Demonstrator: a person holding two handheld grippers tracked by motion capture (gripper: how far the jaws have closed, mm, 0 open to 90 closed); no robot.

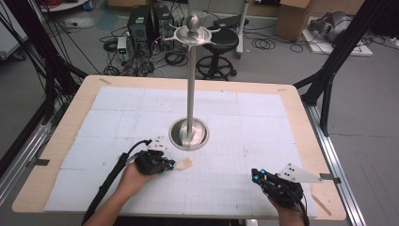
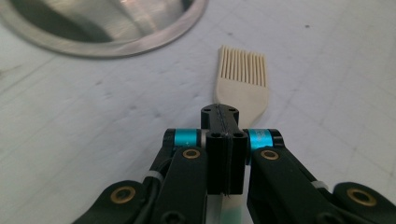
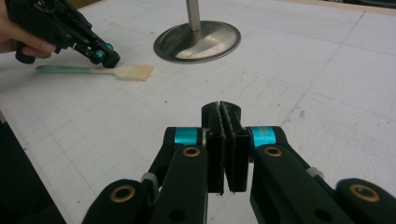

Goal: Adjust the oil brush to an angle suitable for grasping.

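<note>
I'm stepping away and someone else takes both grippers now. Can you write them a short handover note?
Left gripper: jaws shut, empty, tips just above the pastry brush, near where handle meets head.
Right gripper: shut, empty, over bare table at the near right.
Brush: flat on the white mat, bristles toward the right side, just in front of the metal stand and its round base.
Done: nothing is picked up yet.
Left: probably open the left gripper and grasp the brush.

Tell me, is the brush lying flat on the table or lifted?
Lying flat. The brush rests on the table along its whole length, below the left gripper.
</note>
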